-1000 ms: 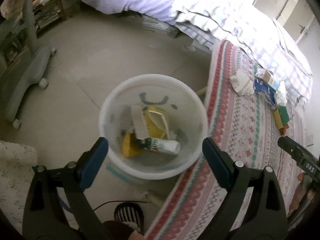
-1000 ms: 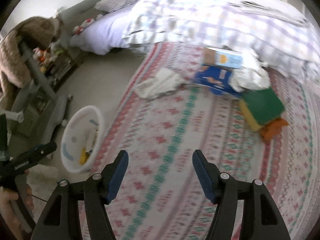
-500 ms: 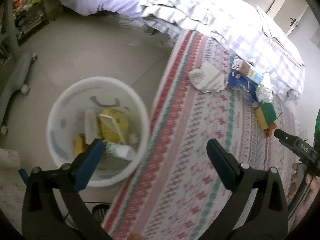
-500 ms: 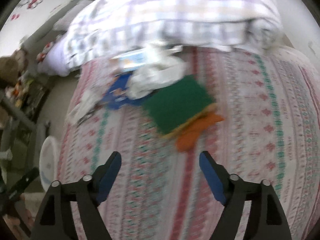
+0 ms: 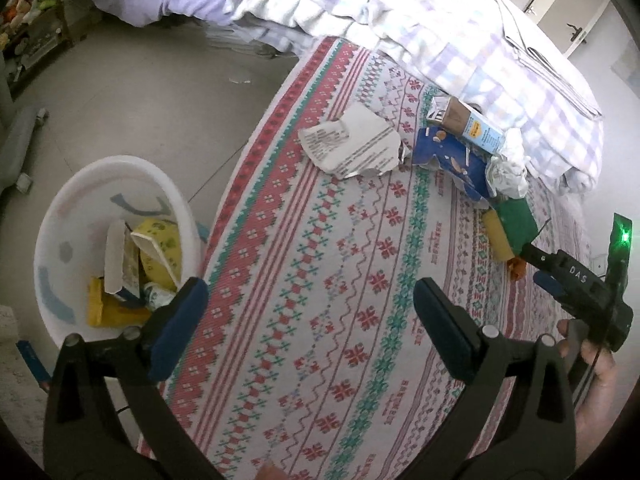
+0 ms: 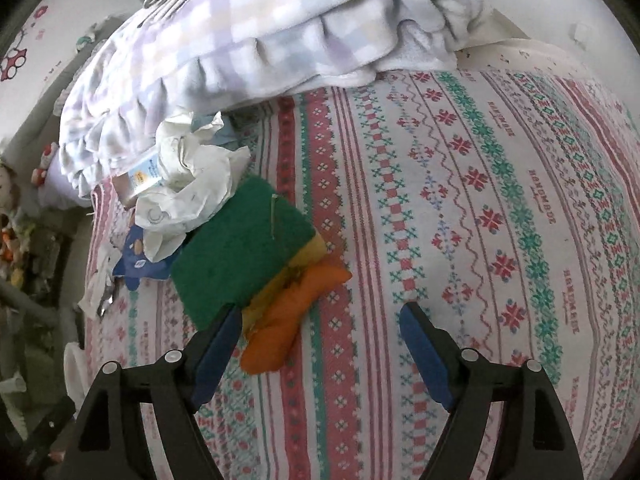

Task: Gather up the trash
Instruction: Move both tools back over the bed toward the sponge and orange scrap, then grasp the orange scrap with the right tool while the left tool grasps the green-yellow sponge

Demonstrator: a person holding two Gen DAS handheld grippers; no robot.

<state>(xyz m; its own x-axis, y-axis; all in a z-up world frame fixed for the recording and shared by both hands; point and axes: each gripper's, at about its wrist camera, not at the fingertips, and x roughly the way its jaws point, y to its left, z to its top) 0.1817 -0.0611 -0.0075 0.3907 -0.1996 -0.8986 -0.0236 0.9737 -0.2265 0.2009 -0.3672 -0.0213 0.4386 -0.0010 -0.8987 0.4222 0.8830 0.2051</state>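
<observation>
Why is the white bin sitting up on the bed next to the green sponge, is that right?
Not quite. The white bin is on the floor beside the bed, not up on it; the left wrist view shows this. The green sponge does lie on the bed, far from the bin, with other trash around it.

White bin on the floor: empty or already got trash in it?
Partly filled. The round white plastic bin stands upright on the floor beside the bed and holds yellow packaging, a white carton and other scraps; well below the rim.
</observation>
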